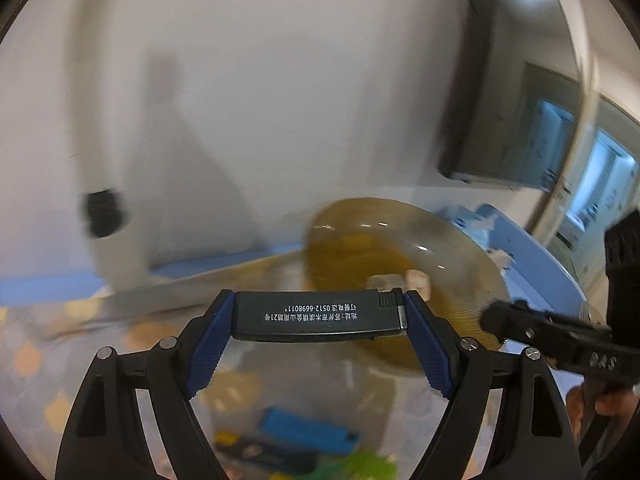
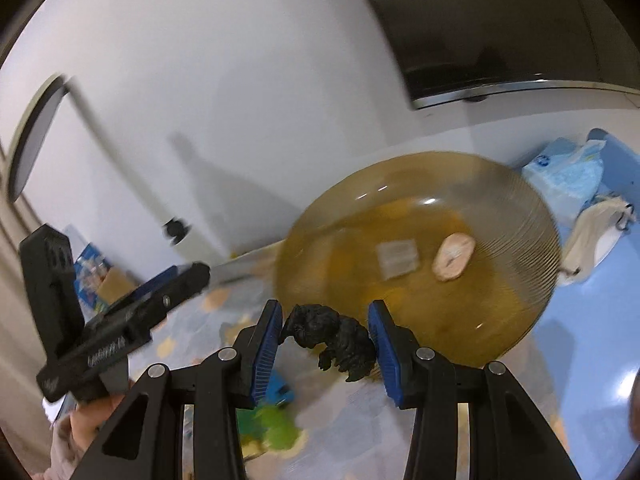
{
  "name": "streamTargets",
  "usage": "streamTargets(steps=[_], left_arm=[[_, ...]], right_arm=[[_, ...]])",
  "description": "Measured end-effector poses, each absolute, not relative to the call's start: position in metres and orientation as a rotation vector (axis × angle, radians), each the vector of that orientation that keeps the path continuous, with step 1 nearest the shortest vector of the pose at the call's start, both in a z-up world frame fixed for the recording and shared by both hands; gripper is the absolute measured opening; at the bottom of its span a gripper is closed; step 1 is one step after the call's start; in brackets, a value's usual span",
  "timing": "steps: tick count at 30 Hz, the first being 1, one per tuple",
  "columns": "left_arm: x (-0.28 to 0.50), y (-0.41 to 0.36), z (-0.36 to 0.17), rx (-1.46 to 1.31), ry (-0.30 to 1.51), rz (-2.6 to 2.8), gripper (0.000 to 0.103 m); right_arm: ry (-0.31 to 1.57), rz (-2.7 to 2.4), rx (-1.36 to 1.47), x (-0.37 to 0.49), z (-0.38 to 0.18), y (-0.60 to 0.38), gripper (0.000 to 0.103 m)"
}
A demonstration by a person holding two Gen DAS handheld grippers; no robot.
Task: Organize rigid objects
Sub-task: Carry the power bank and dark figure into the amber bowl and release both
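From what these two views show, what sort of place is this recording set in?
Probably a home room: a table under a patterned plastic cloth stands against a plain white wall, with a dark flat screen mounted above and a ribbed amber glass plate among small household items.

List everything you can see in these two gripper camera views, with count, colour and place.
Rectangular black lighter with white print: one, black, clamped end to end in the left gripper.
Small black animal figurine: one, black, between the right gripper's pads.
Ribbed amber glass plate: one, amber, on the patterned tabletop ahead.
Pale round piece: one, beige, on the plate.
Blue lighter: one, below the left gripper, blurred.
Green object: one, on the tabletop, too blurred to identify.
Left gripper: one, black with blue pads.
Right gripper: one, same colours.
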State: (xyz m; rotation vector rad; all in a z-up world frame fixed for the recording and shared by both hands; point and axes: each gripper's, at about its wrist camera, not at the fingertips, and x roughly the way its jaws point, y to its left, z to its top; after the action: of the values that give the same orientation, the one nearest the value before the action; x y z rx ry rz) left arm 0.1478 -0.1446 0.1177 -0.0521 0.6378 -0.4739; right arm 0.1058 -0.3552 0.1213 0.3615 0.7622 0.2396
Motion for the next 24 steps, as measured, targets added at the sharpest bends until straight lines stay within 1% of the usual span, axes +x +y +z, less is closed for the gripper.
streamTargets(steps=[8, 12, 16, 17, 18, 19, 20, 24], left_arm=[[0.162, -0.196, 0.097, 0.029, 0.675, -0.558, 0.081], [0.161, -0.197, 0.09, 0.002, 0.697, -0.558, 0.081], [0.16, -0.202, 0.091, 0.014, 0.678, -0.564, 0.081], [0.16, -0.206, 0.091, 0.034, 0.682, -0.56, 0.084], [0.161, -0.207, 0.091, 0.038, 0.698, -0.571, 0.101], [0.164, -0.212, 0.087, 0.033, 0.738, -0.598, 0.102], [0.165, -0.214, 0.087, 0.037, 0.758, -0.604, 0.102], [0.159, -0.21, 0.093, 0.025, 0.735, -0.588, 0.102]], right_arm=[[0.788, 0.167, 0.383, 0.134, 0.104, -0.399, 0.044], [0.806, 0.169, 0.406, 0.142, 0.093, -0.403, 0.044], [0.793, 0.165, 0.419, 0.14, 0.091, -0.403, 0.044], [0.792, 0.169, 0.426, 0.14, 0.091, -0.404, 0.046], [0.793, 0.185, 0.438, 0.141, 0.089, -0.405, 0.066], [0.796, 0.199, 0.448, 0.143, 0.089, -0.404, 0.082], [0.799, 0.222, 0.456, 0.144, 0.088, -0.403, 0.102], [0.781, 0.257, 0.416, 0.137, 0.096, -0.394, 0.103]])
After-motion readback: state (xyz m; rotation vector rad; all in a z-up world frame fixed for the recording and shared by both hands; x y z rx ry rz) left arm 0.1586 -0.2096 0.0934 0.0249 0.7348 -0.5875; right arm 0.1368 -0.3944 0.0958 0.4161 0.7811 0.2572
